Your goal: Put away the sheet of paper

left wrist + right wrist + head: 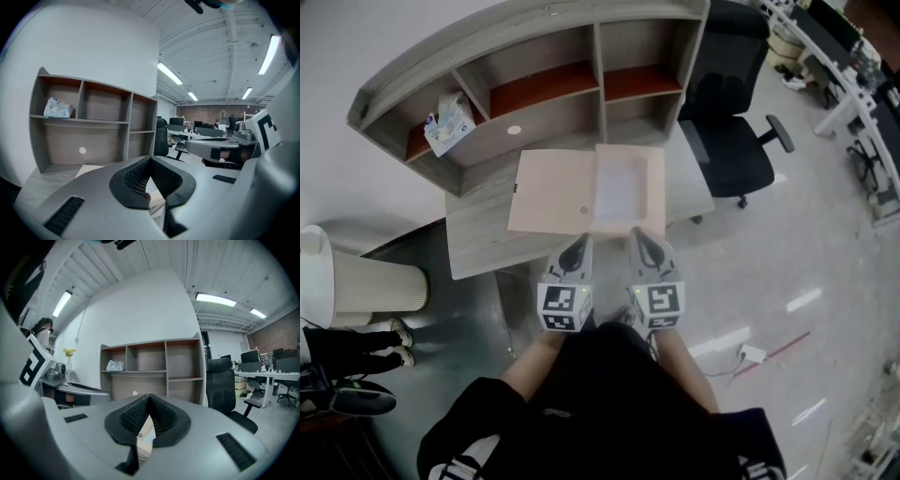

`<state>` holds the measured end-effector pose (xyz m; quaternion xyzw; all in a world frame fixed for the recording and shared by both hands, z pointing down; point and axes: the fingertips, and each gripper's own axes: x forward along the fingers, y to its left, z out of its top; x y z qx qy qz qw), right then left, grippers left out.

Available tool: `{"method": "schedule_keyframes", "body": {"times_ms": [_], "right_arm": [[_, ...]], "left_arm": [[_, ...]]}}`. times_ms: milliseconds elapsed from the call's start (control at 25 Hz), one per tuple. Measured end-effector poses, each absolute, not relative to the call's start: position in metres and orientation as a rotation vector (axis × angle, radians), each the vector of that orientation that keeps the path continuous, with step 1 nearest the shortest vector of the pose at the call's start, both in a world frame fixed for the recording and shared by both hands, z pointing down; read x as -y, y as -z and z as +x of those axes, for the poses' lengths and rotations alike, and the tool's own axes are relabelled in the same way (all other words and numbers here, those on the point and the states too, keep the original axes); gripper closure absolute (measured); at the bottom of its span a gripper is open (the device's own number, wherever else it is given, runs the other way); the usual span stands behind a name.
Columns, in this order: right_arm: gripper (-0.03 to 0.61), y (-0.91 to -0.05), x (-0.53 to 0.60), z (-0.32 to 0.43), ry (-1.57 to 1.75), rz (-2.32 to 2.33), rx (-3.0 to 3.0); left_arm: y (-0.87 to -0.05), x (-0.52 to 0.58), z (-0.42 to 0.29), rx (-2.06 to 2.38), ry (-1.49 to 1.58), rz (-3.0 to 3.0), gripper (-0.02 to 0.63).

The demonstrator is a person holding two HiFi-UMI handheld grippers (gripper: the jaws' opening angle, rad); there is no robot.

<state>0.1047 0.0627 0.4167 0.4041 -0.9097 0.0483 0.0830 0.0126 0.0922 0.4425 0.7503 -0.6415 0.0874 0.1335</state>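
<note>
Sheet of paper [619, 192]: lies in open folder [551, 192] on desk [478, 246], at 12 o'clock of both tongs. Left tongs [579, 244], right tongs [643, 236]: clenched, empty. Risk: swinging the cover shut could nudge the sheet askew and crease it.

Count: desk [478, 246] ×1; shelf unit [534, 37] ×1; open folder [553, 192] ×1; sheet of paper [619, 192] ×1; tissue pack [448, 124] ×1; office chair [727, 141] ×1; left tool [580, 241] and right tool [640, 234], ×2.
</note>
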Motion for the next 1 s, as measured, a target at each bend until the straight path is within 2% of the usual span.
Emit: {"method": "schedule_keyframes", "body": {"times_ms": [440, 1000], "right_arm": [[0.561, -0.388, -0.090, 0.135, -0.104, 1.260, 2.764], [0.561, -0.368, -0.084, 0.125, -0.050, 1.314, 2.705]], "left_arm": [[-0.410, -0.115, 0.045, 1.896, -0.265, 2.295, 0.569], [-0.391, -0.095, 0.031, 1.866, -0.246, 2.344, 0.569]]}}
